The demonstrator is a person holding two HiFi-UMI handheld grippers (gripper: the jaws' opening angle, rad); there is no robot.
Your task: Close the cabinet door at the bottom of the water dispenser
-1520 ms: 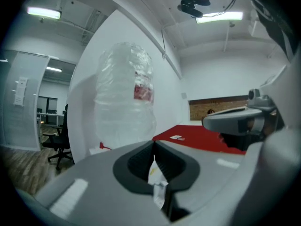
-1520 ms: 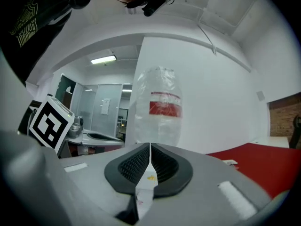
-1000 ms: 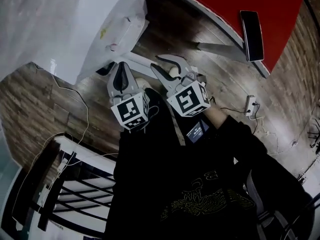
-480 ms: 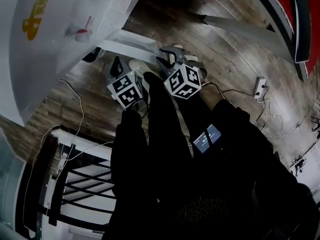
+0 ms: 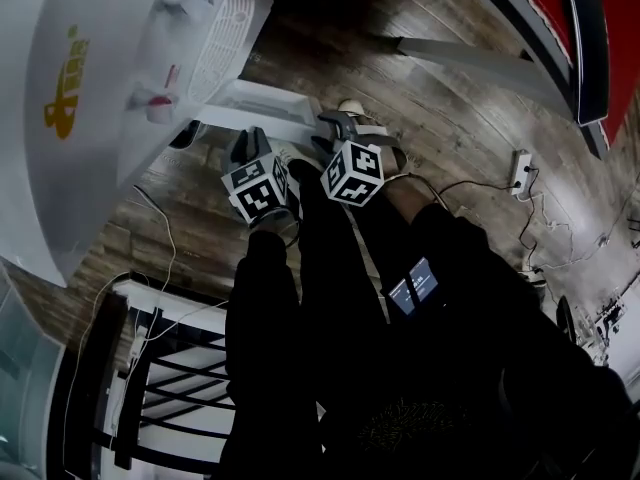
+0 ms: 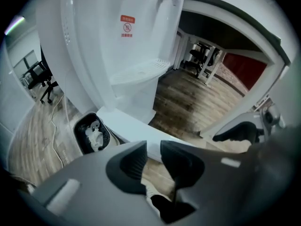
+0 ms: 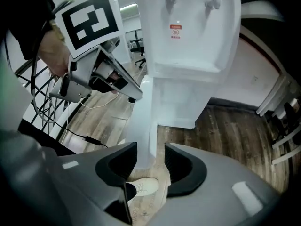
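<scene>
Door question: where's the cabinet door [image 5: 262, 106] on the water dispenser [image 5: 110, 88] sitting, and what are the two grippers up to? (tapwater_tom)

It's hanging wide open tbh. In the head view the white panel sticks out from the foot of the dispenser across the wooden floor [image 5: 440, 98], toward the person. Both grippers are down at its free end, with the left gripper [image 5: 255, 140] just beside the right gripper [image 5: 335, 128]. (binlid)

And the jaws? (tapwater_tom)

Right gripper view: the jaws are parted and the door's thin edge stands upright in the gap. It sits close to the jaw at that view's left, with a strip of floor showing on the other side and a pale shoe [image 7: 141, 188] below. So it's straddling the edge, not squeezing it as far as I can see.

Left gripper view: the jaws are only a narrow slit apart with nothing between them, just floor and a bit of shoe showing through. The door's top edge runs just past the tips, and I can't tell if they touch it.

Also there's a black bin [image 6: 91, 132] with crumpled paper next to the dispenser's base, and a power strip [image 5: 519, 166] with cables off to the right on the floor. (binlid)
</scene>
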